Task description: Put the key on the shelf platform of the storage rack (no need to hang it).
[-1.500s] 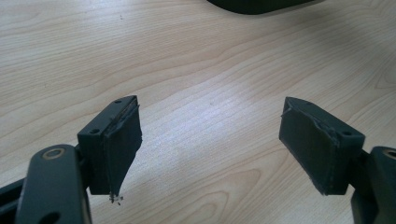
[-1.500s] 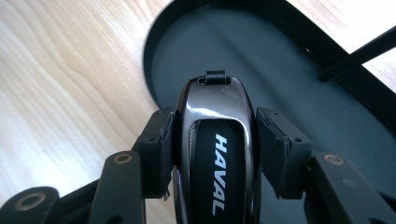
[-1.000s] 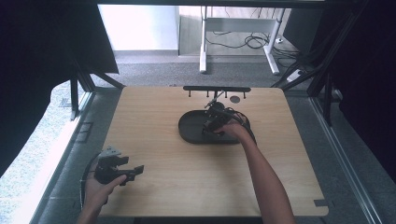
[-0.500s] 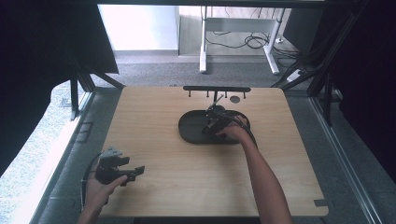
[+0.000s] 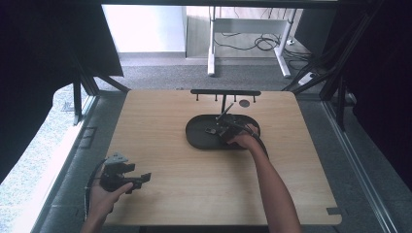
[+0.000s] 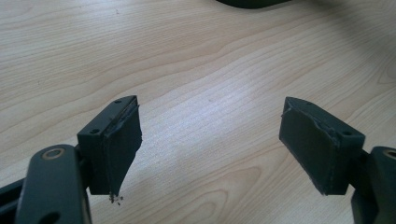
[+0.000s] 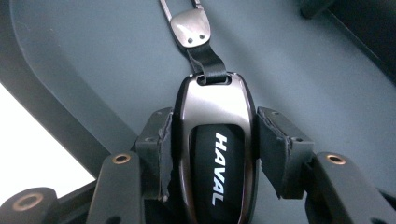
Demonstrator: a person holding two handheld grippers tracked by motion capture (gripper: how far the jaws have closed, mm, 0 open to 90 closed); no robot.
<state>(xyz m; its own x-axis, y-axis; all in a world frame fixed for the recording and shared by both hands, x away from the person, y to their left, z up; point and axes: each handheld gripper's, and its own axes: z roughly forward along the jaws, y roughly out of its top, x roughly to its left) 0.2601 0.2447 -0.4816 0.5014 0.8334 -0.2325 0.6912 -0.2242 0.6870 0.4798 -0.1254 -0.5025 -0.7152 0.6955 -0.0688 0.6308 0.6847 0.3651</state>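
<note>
There is one car key (image 7: 215, 154), one dark oval tray (image 5: 197, 138), one black rack (image 5: 225, 92) with little pegs at the far side, and one wooden table (image 5: 194, 194) under it all. There are two hand-held grippers, one in each of the person's hands. The right hand-held gripper (image 7: 212, 149) is squeezed onto the key. Its two black pads (image 7: 154, 149) press on the left and right sides of the key, so the jaws are only as far apart as the key is wide. The key is shiny and dark, with the word HAVAL in white letters on it. A short black strap (image 7: 208, 63) with a small metal tab (image 7: 190, 28) comes out of its far end, and a thin metal loop goes on past the top of the right gripper view. The key is over the flat grey floor of the tray, inside its rim; I cannot tell if the key touches the tray. In the high view the right hand-held gripper (image 5: 221, 131) is on the tray in the middle of the table. The left hand-held gripper (image 5: 138, 178) is near the front left corner of the table, well apart from the tray. Its jaws are wide apart with nothing between them, just bare wood below.
</note>
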